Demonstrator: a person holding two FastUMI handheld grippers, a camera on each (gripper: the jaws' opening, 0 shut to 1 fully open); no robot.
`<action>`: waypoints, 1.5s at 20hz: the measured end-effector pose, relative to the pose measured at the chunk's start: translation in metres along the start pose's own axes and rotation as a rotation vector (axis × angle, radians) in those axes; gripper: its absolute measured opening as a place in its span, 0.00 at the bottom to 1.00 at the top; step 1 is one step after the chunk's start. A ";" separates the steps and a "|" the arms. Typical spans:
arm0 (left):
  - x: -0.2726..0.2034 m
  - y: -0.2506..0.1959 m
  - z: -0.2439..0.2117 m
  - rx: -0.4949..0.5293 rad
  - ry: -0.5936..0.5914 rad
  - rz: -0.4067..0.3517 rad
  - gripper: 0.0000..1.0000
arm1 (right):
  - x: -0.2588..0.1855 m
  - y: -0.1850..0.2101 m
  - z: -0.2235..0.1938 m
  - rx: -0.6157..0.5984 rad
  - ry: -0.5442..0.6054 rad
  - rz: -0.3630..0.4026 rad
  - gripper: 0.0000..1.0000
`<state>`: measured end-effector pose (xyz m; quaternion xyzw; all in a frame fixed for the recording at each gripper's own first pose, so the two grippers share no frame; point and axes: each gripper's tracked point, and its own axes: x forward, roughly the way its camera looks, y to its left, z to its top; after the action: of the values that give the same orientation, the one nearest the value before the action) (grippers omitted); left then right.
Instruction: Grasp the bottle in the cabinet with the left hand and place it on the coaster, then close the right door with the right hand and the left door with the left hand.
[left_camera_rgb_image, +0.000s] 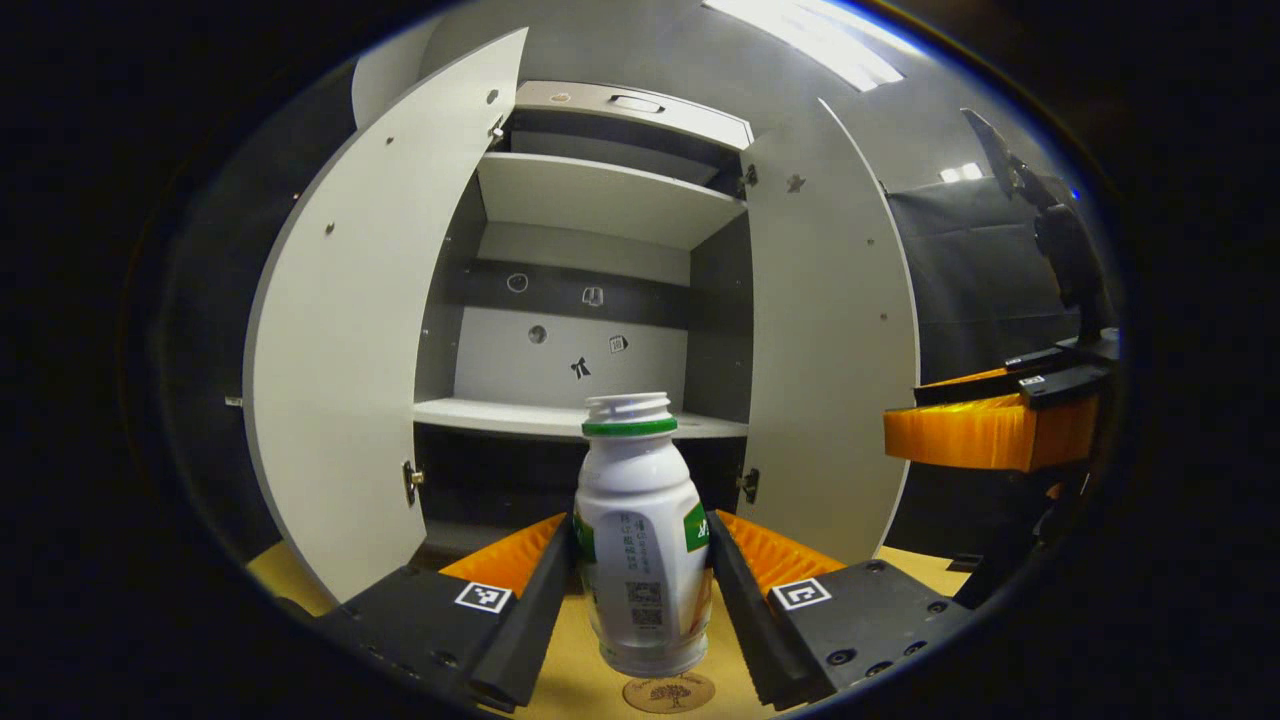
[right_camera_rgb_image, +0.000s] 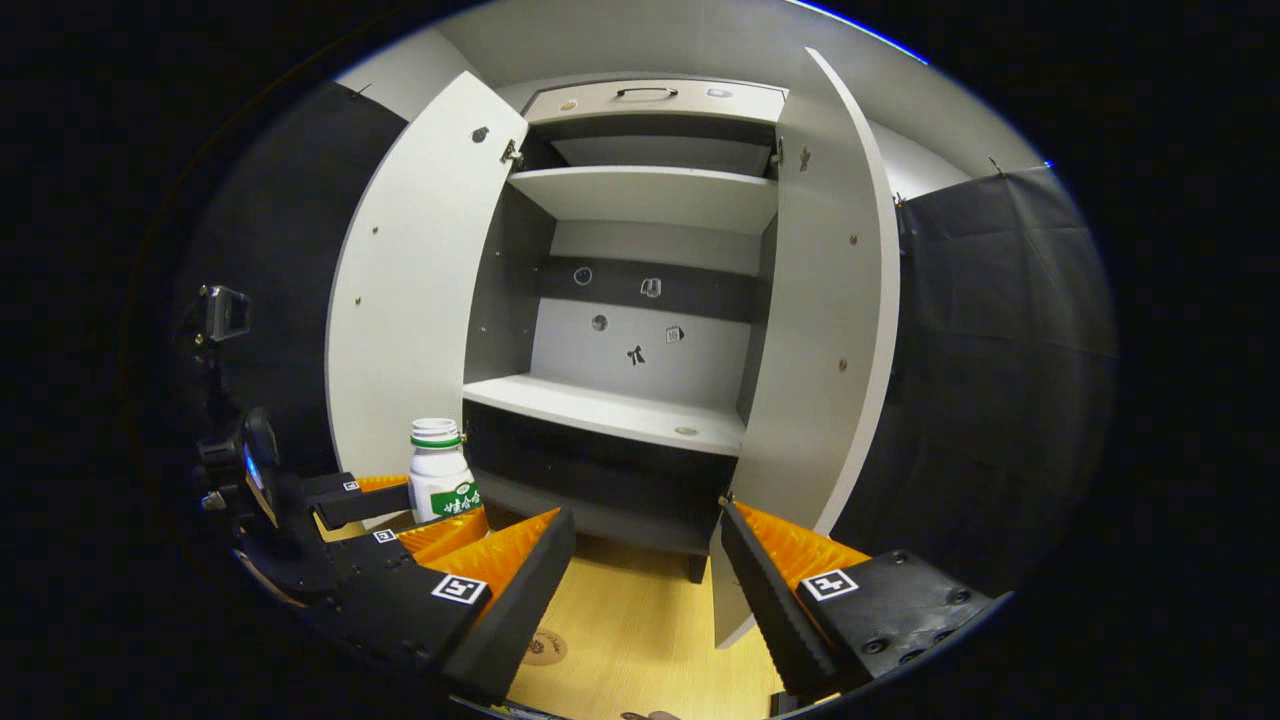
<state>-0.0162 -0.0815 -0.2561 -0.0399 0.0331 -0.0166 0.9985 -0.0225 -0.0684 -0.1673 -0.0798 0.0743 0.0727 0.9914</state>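
White plastic, green-collared and capless, the bottle (left_camera_rgb_image: 641, 530) was clamped upright between both fingers of the left tongs (left_camera_rgb_image: 640, 590), held just above the round coaster (left_camera_rgb_image: 669, 692) on the wooden worktop (left_camera_rgb_image: 560, 680), with the coaster's near edge cut off. The right tongs (right_camera_rgb_image: 645, 590) stood level and spread wide, gripping nothing. Beyond, the cabinet (right_camera_rgb_image: 640, 300) stood with its left door (right_camera_rgb_image: 415, 290) and right door (right_camera_rgb_image: 820, 300) both open.

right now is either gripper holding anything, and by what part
The left gripper holds the bottle by the middle of its body, one finger on each side. The right gripper is open and holds nothing.
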 end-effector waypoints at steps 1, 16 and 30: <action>0.001 -0.002 -0.014 -0.004 0.004 -0.002 0.79 | 0.003 -0.001 -0.011 0.008 0.008 0.004 0.98; 0.027 -0.048 -0.145 0.134 -0.003 0.020 0.79 | 0.026 -0.030 -0.125 0.095 0.105 0.018 0.98; 0.024 -0.039 -0.164 0.152 0.010 0.078 0.89 | 0.026 -0.035 -0.133 0.080 0.135 0.014 0.98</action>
<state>-0.0047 -0.1338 -0.4182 0.0373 0.0384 0.0198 0.9984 -0.0098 -0.1217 -0.2957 -0.0442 0.1446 0.0710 0.9860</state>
